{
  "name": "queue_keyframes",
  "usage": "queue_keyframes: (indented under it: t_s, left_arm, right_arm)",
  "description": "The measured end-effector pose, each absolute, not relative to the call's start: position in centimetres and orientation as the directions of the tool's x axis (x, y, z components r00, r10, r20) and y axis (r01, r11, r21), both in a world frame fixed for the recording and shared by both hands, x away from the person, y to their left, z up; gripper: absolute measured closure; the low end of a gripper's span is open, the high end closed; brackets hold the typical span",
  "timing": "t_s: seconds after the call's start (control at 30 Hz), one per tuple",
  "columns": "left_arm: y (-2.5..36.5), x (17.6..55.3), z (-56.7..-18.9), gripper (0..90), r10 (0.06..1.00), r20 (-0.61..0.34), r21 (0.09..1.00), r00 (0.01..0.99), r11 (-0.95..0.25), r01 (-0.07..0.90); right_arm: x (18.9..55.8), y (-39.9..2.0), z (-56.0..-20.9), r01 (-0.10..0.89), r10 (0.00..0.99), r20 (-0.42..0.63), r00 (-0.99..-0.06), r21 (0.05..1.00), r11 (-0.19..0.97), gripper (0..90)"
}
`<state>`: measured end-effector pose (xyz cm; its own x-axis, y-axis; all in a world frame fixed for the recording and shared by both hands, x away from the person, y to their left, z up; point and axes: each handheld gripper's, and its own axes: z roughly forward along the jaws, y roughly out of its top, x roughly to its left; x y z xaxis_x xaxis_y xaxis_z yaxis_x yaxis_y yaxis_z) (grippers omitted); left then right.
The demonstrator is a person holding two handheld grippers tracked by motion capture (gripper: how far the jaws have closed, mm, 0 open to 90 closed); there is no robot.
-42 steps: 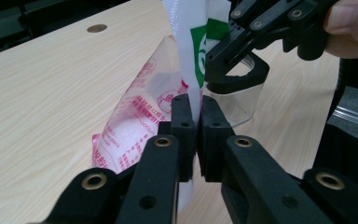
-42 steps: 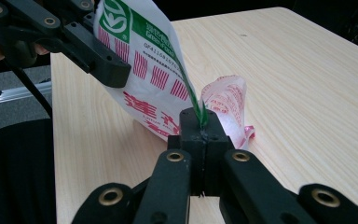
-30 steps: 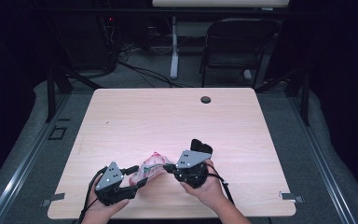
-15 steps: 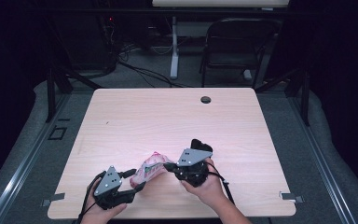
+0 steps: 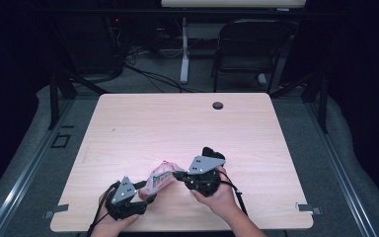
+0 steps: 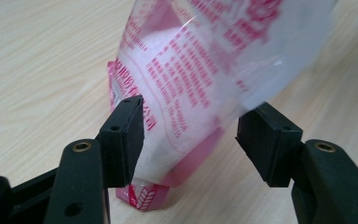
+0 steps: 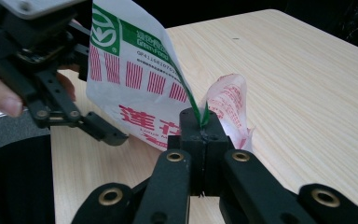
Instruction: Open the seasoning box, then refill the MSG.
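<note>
A pink-and-white plastic bag [image 5: 160,177] with red print and a green logo is held up off the wooden table [image 5: 177,128] near its front edge. My right gripper [image 5: 177,174] is shut on the bag's thin top edge; in the right gripper view its jaws [image 7: 203,128] pinch the film, and the bag [image 7: 135,79] hangs to the left. My left gripper [image 5: 145,192] is open. In the left gripper view its two pads [image 6: 191,135] flank the bag's [image 6: 200,70] lower part, the left one against the film. The bag's bottom corner touches the table.
A round cable hole [image 5: 217,105] sits at the table's far edge. Behind the table stand a black chair [image 5: 254,49] and a white desk leg [image 5: 184,54] with cables on the floor. A hand [image 7: 0,100] holds the left gripper.
My left gripper has drifted slightly toward the table's front edge. The right gripper and the bag have barely moved.
</note>
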<state>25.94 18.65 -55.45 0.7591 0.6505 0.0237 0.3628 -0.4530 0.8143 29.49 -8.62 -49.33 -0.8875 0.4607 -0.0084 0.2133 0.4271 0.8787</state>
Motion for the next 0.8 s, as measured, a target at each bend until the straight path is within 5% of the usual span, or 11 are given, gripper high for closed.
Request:
queue_keyframes:
  t_s: [0.8]
  left_arm:
    - [18.1,27.6,-57.4,35.3,0.681,0.005,0.785,0.733,-0.457,0.419]
  right_arm:
    - [29.7,-9.0,-49.4,0.229,0.475,0.004,-0.88,0.88,0.416,90.0]
